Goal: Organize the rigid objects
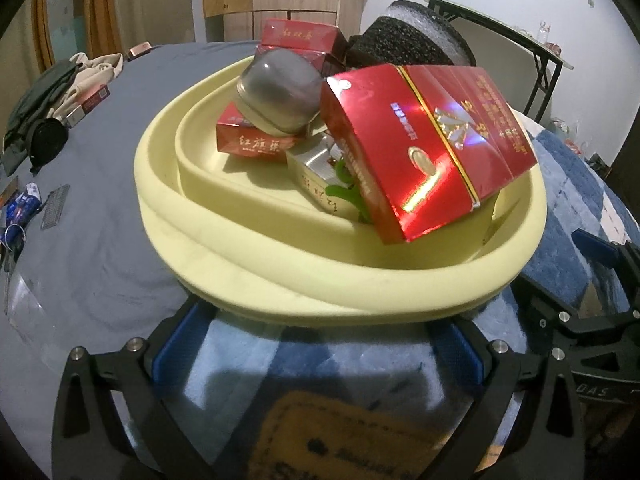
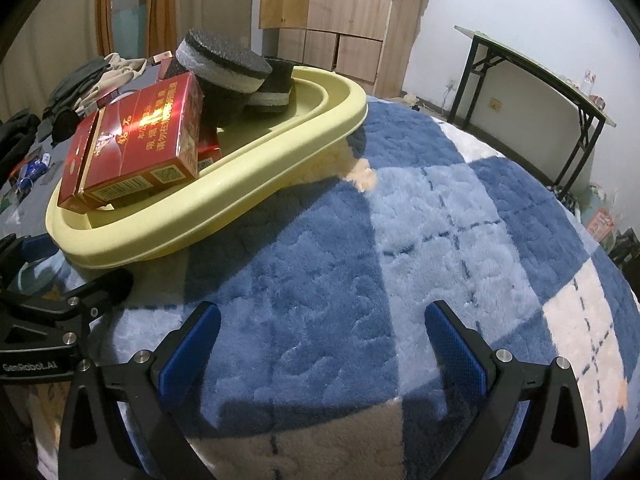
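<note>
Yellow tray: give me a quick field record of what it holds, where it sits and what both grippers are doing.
tray: yellow tray, on the blue checked blanket
contents: large red box leaning on the rim, two smaller red boxes, grey case, black foam discs
left gripper: open, fingers at the near rim, contact unclear
right gripper: open, empty, over blanket beside the tray

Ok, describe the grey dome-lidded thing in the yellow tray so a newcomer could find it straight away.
Find the pale yellow tray on the bed, straight ahead of the left gripper. Toward its far side, small red boxes are stacked; the grey domed case rests on top of the lower red box. It is the only rounded, smoky-translucent piece among flat red cartons, with a metallic base.
</note>
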`<state>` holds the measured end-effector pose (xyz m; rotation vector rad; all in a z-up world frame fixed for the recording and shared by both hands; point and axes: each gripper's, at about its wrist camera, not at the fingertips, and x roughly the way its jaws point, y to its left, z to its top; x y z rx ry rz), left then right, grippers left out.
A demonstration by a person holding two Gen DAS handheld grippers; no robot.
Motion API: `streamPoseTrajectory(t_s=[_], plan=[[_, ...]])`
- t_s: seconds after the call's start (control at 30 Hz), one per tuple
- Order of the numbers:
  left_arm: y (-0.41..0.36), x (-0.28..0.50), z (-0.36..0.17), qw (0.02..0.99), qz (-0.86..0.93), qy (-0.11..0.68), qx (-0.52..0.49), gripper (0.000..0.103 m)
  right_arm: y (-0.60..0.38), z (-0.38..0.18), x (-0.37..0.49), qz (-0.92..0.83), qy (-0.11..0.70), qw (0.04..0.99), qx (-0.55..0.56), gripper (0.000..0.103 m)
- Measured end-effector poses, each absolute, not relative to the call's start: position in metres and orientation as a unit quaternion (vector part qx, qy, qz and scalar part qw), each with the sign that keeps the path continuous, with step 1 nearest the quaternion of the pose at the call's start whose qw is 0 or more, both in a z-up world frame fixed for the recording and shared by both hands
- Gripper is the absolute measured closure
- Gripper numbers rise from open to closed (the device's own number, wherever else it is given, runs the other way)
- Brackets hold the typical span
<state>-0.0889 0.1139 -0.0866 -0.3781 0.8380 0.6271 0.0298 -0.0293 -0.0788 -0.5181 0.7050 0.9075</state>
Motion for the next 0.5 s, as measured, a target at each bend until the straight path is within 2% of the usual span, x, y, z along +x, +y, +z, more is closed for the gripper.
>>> streamPoseTrajectory(t_s=[0.5], plan=[[0.111, -0.0841, -0.0873, 0.849, 0.298, 0.398, -0.179, 0.0, -0.0282, -0.0755, 0.0309, 0.422, 0.337, 0.805, -0.247, 0.0]])
